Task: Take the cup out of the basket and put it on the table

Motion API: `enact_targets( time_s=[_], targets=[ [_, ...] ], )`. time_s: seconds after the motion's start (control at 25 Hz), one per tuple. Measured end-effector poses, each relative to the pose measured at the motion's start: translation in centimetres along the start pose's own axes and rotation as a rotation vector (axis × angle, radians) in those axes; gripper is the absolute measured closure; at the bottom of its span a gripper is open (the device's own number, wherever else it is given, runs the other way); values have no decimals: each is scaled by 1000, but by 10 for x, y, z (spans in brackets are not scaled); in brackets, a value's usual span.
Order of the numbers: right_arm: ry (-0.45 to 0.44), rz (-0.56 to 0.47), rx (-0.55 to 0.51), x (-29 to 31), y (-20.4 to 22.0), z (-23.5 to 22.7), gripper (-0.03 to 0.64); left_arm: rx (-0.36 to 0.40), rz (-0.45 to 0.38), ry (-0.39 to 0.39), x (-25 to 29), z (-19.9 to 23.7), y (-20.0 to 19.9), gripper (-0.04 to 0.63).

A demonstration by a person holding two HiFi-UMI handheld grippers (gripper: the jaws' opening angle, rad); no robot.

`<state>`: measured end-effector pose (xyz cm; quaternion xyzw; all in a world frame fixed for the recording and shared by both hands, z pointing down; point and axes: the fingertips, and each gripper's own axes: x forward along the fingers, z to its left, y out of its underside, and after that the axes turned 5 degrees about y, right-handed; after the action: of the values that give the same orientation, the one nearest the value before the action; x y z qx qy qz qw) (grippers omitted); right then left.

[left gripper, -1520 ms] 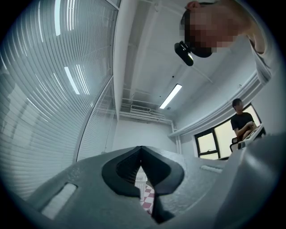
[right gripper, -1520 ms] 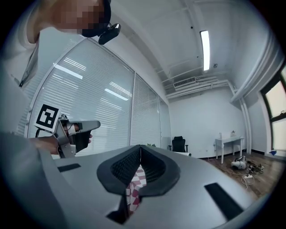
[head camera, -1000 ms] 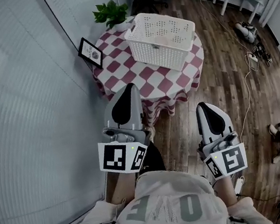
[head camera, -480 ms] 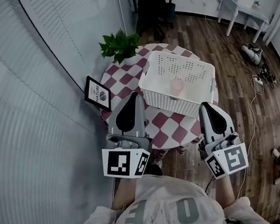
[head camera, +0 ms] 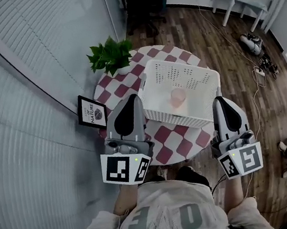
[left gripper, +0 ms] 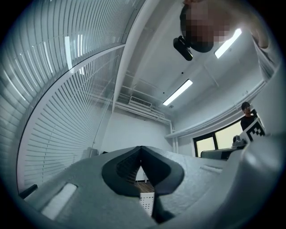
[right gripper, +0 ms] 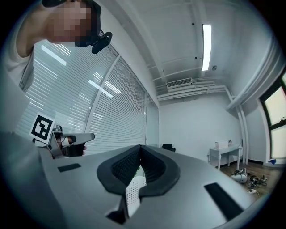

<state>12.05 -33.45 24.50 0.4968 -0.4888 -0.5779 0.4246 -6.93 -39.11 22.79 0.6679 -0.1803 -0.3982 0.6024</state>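
Frame [head camera: 92, 112] stands at the table's [head camera: 183, 147] left edge, with a plant [head camera: 109, 55] at its far-left rim. The left gripper [head camera: 132, 99], jaws shut and empty, hovers over the near-left edge. The cup [head camera: 177, 96] stands inside the white basket [head camera: 180, 74] mid-table. The right gripper [head camera: 221, 102], jaws also closed on nothing, is at the right edge.

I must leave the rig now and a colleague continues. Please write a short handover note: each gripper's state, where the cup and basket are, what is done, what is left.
Left gripper: shut, empty, over the near part of the table, just in front of the basket.
Right gripper: shut, empty, by the basket's near right corner.
Cup: inside the white basket, which stands on the table.
Done: nothing yet; the cup is untouched.
Left: open one gripper, reach into the basket, grip the cup, lift it out, set it on the checked cloth.
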Motion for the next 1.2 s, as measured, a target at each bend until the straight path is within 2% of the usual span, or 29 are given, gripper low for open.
enact_targets(
  time_s=[0.16, 0.44, 0.56, 0.64, 0.68, 0.76, 0.88, 1.08, 1.2],
  targets=[
    [3, 22, 5, 20, 13, -25, 607, 1, 19, -13, 18, -1, 14, 591],
    [-27, 61, 128, 56, 36, -63, 607, 43, 29, -30, 58, -14, 30, 591],
    [-66, 83, 139, 73, 43, -73, 606, 48, 31, -31, 76, -17, 35, 591],
    [-133, 126, 164, 84, 54, -71, 604, 48, 41, -30, 83, -17, 42, 591],
    [-181, 165, 191, 91, 62, -67, 594, 47, 44, -29, 86, -17, 45, 591],
    [-263, 269, 257, 105, 83, -59, 390, 43, 52, -29, 90, -16, 52, 591],
    [-311, 464, 286, 127, 130, -54, 282, 45, 67, -27, 95, -15, 59, 591],
    [-395, 860, 223, 148, 224, -45, 275, 1, 97, -43, 96, -4, 78, 591],
    [-422, 1009, 192, 156, 262, -41, 275, -8, 118, -60, 93, 4, 92, 591]
  ],
)
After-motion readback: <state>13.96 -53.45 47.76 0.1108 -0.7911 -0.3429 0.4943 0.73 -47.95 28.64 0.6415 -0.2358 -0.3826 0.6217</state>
